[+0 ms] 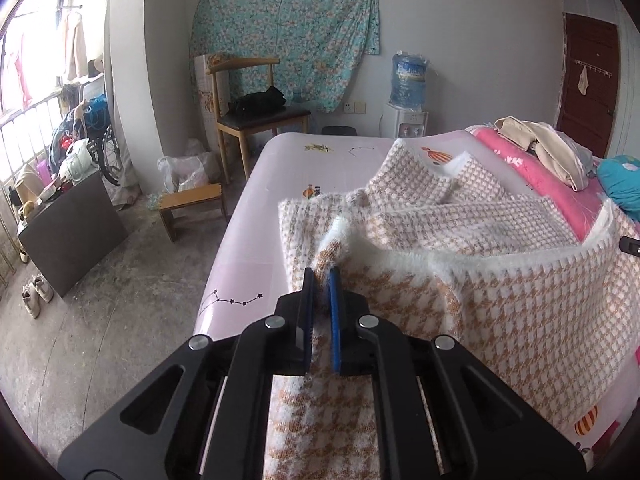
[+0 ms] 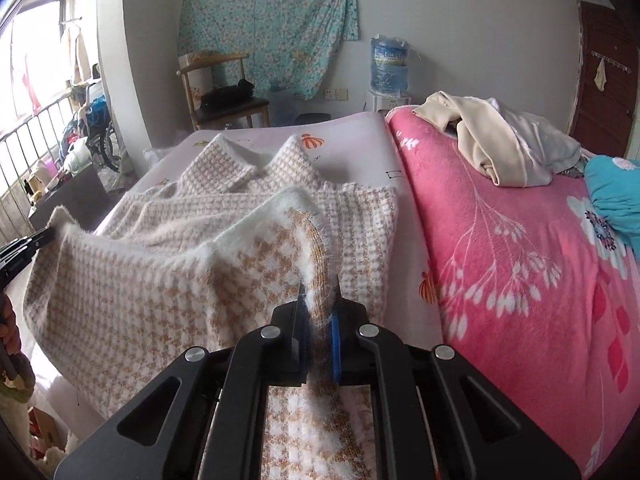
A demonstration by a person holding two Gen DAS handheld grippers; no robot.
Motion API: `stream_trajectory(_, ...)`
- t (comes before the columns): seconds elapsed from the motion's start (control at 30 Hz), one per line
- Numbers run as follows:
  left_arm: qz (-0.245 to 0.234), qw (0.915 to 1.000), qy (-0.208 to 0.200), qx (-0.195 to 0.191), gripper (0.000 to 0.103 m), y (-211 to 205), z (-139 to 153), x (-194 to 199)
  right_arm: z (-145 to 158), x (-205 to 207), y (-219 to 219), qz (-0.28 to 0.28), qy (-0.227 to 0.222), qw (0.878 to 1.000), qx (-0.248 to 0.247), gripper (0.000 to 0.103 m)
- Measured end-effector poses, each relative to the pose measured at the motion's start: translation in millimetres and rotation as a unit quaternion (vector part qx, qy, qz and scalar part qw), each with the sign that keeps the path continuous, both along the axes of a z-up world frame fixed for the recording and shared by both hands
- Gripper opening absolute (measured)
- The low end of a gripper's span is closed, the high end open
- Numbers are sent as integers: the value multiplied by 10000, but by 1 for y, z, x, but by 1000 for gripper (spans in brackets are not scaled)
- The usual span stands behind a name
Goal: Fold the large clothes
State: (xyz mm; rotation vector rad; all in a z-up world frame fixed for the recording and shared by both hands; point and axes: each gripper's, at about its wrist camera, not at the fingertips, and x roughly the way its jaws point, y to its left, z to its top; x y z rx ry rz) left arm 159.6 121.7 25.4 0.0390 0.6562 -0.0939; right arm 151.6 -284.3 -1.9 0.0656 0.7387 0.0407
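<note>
A large fuzzy garment in an orange-and-white houndstooth knit lies spread on the pale pink bed sheet. Its near edge is raised off the bed and hangs stretched between the two grippers. My left gripper is shut on the garment's left corner, with cloth bunched between its pads. My right gripper is shut on the right corner, where the white fluffy trim folds over. The left gripper's tip shows at the left edge of the right wrist view, pinching the cloth.
A pink floral blanket covers the bed's right side, with a cream garment pile and a teal cushion on it. On the floor to the left stand a wooden chair, a small stool and a dark board. A water dispenser stands by the wall.
</note>
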Motion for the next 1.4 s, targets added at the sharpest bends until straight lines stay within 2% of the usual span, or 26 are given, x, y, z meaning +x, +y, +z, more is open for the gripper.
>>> stream_trajectory(0.2, 80, 9981, 597, 102, 6, 0, -49, 18, -57, 21, -5, -51, 702, 9973, 200, 8)
stream_trajectory(0.3, 92, 9975, 673, 175, 7, 0, -59, 20, -78, 26, -4, -63, 912, 9955, 263, 8)
stream_trajectory(0.4, 89, 9972, 665, 321, 8, -5, -62, 21, -87, 31, -5, -88, 1024, 9941, 357, 10)
stream_trajectory(0.47, 79, 9971, 677, 352, 11, -5, -62, 20, -85, 30, -8, -116, 1086, 9929, 468, 20)
stream_trajectory(0.53, 63, 9973, 677, 273, 16, -3, -58, 16, -78, 25, -12, -173, 1082, 9927, 505, 38)
stream_trajectory(0.63, 83, 9988, 480, 107, 22, 4, -43, 3, -59, 8, -17, -188, 865, 9940, 642, 50)
stream_trajectory(0.73, -202, 9994, 185, -199, 22, 3, -21, -20, -37, -12, -11, -51, 573, 9964, 615, 50)
stream_trajectory(0.8, -701, 9962, 98, -506, 22, -8, -12, -35, -30, -21, 4, 291, 472, 9956, 753, 50)
stream_trajectory(0.87, -1267, 9897, 251, -616, 23, -31, -12, -42, -32, -22, 28, 712, 552, 9927, 796, 50)
stream_trajectory(0.9, -1497, 9864, 373, -575, 23, -45, -17, -43, -36, -20, 43, 906, 612, 9912, 741, 46)
stream_trajectory(0.93, -1682, 9831, 527, -502, 23, -60, -24, -42, -40, -17, 56, 1058, 666, 9899, 668, 37)
stream_trajectory(0.97, -1766, 9812, 676, -396, 23, -73, -33, -40, -46, -12, 68, 1158, 742, 9887, 602, 35)
stream_trajectory(1.03, -1785, 9795, 912, -195, 23, -91, -53, -32, -59, 3, 87, 1320, 897, 9851, 643, 27)
stream_trajectory(1.1, -1591, 9821, 990, -188, 23, -97, -66, -22, -72, 19, 95, 1259, 1045, 9842, 672, 26)
stream_trajectory(1.17, -1374, 9852, 989, -267, 24, -92, -72, -14, -80, 33, 95, 1124, 1025, 9862, 646, 26)
stream_trajectory(1.27, -1238, 9838, 1133, -636, 25, -82, -74, -5, -82, 47, 90, 947, 1011, 9875, 750, 24)
stream_trajectory(1.4, -1255, 9851, 1052, -517, 25, -84, -75, -6, -85, 51, 89, 870, 995, 9877, 838, 24)
